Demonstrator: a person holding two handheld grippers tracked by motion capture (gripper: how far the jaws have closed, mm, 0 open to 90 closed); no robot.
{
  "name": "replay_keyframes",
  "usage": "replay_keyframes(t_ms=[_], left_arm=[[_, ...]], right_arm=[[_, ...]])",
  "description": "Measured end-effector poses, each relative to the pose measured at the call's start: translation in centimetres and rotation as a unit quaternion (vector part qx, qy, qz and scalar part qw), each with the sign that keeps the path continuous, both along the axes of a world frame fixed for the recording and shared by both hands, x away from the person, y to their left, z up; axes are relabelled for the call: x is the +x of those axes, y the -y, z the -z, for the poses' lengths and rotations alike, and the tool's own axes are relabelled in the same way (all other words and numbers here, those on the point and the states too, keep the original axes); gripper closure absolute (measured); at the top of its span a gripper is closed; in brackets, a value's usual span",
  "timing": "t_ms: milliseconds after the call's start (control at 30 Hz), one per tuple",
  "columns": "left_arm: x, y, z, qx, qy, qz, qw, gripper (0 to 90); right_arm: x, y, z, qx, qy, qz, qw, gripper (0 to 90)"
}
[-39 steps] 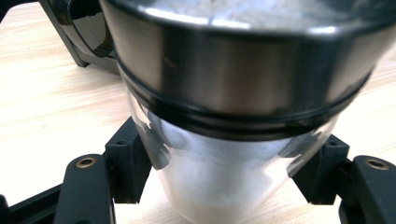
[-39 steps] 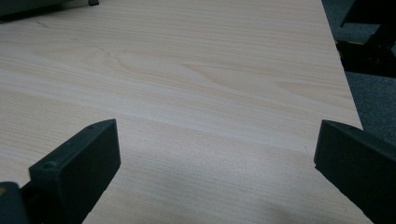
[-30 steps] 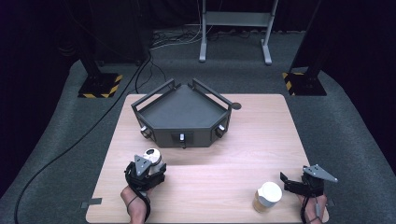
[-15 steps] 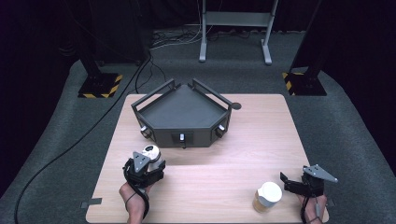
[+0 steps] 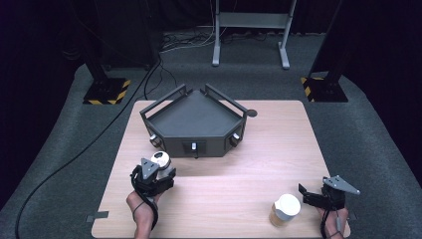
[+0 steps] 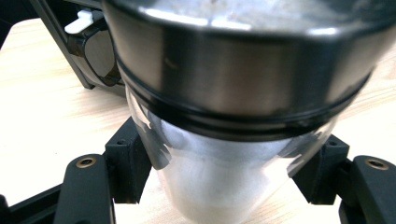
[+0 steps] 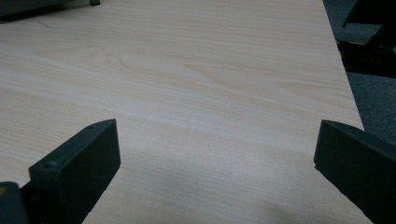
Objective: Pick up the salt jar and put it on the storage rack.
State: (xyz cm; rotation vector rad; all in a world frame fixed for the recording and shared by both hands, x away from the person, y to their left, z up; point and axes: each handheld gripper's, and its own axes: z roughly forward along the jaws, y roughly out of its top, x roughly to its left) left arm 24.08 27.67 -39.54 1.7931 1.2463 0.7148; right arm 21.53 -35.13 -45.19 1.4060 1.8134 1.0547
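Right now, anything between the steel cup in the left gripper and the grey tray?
Nothing: in the high view only bare table separates the steel cup, clamped in the left gripper, from the grey tray just beyond it.

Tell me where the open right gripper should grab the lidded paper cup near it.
Grip the paper cup on its side wall below the white lid, coming level from its right, where the right gripper already sits. It stands upright and apart from other things, so its round wall likely suits wide jaws.
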Motion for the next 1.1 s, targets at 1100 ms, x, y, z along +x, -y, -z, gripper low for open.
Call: replay_keyframes(t_ms=[1100], left_arm=[[1.1, 0.3, -1.2, 0.008, 0.001, 0.005, 1.0000, 31.7]], right_arm=[[0.1, 0.0, 0.0, 0.001, -0.003, 0.000, 1.0000, 0.0]])
